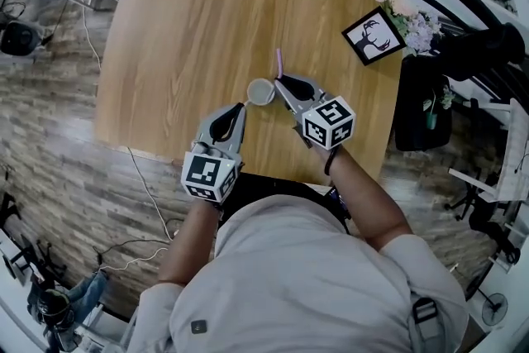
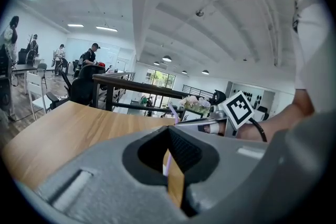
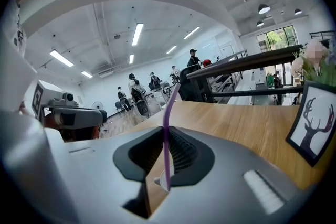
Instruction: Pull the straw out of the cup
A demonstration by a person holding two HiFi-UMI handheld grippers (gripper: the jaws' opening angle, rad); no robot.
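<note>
A small pale cup (image 1: 261,92) stands near the middle of the wooden table (image 1: 182,37). My right gripper (image 1: 281,82) is just right of it, shut on a purple straw (image 1: 279,60). In the right gripper view the straw (image 3: 167,113) stands upright between the shut jaws (image 3: 167,132), and its lower end hangs over a white sliver of the cup (image 3: 158,184). My left gripper (image 1: 242,105) meets the cup's near left rim. In its own view its jaws (image 2: 168,131) are closed on a thin pale strip, most likely the cup's wall. The straw (image 2: 172,112) shows beyond them.
A framed deer picture (image 1: 371,35) and a bunch of flowers (image 1: 405,11) stand at the table's far right corner. A dark chair with a bag (image 1: 421,103) stands off the right edge. My own body is at the near edge. Several people sit far off in the room.
</note>
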